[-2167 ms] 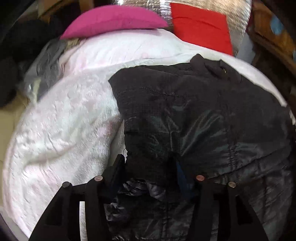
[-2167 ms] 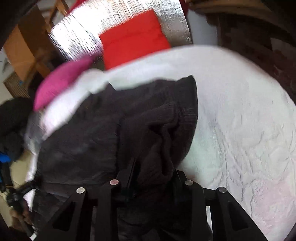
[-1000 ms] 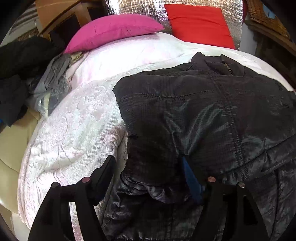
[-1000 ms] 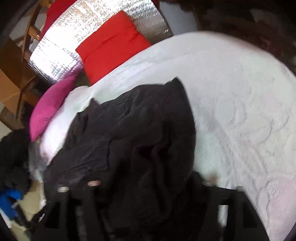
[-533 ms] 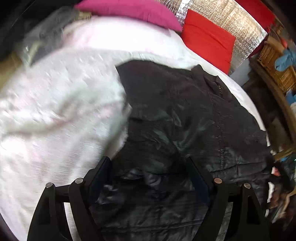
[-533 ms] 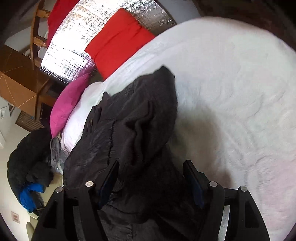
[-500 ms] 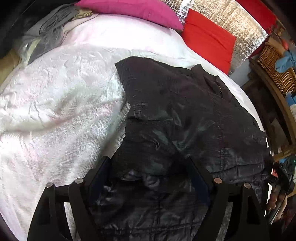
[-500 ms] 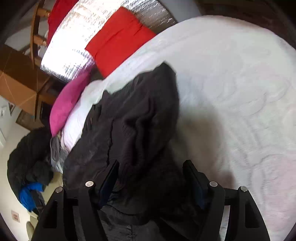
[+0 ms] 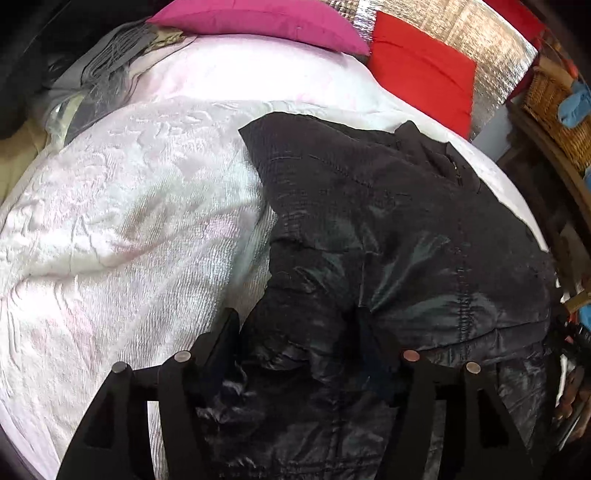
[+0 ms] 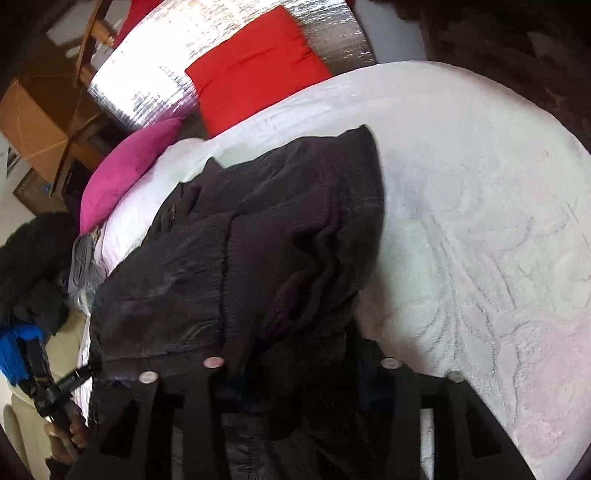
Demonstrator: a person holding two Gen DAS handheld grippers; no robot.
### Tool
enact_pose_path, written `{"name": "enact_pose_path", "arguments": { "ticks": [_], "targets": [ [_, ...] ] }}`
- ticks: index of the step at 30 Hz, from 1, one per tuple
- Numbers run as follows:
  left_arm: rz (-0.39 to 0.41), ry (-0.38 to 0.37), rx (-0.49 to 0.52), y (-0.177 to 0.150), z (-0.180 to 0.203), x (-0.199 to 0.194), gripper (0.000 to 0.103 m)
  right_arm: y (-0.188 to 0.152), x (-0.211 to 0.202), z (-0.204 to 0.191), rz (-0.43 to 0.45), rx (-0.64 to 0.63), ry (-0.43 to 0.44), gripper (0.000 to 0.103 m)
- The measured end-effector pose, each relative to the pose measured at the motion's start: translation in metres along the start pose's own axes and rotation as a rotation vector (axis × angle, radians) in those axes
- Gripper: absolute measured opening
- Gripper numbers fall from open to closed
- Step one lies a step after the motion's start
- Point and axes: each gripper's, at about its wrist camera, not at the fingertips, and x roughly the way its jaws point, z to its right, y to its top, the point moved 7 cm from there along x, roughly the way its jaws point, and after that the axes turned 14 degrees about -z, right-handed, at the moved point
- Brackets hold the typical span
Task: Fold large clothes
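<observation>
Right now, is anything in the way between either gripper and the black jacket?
Nothing visible. The jacket already bunches between the fingers of the left gripper and the right gripper; both jaws are closing on it. Only white bedspread lies around it.

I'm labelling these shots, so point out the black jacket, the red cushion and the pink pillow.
black jacket [image 9: 388,229], left wrist view, shiny back panel.
red cushion [image 10: 255,62], right wrist view, middle of its face.
pink pillow [image 9: 258,22], left wrist view, middle of its top.
</observation>
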Motion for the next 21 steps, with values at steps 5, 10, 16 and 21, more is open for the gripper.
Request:
{"name": "enact_pose_path", "arguments": {
  "ticks": [5,10,16,21],
  "targets": [
    [0.035,-0.009,0.034,-0.018,0.000,-0.029,0.065,-0.008,-0.016,0.005,-0.014,0.021,0.048,0.065],
    [0.062,0.014,0.096,-0.054,-0.006,-0.052,0.065,-0.024,-0.043,0.010,0.015,-0.005,0.096,0.066],
    [0.089,0.044,0.099,-0.105,-0.036,-0.076,0.067,-0.058,-0.074,0.021,0.040,-0.023,0.131,0.067],
    [0.129,0.066,0.077,-0.166,-0.060,-0.099,0.067,-0.105,-0.095,0.034,0.044,-0.035,0.158,0.067]
  ]
}}
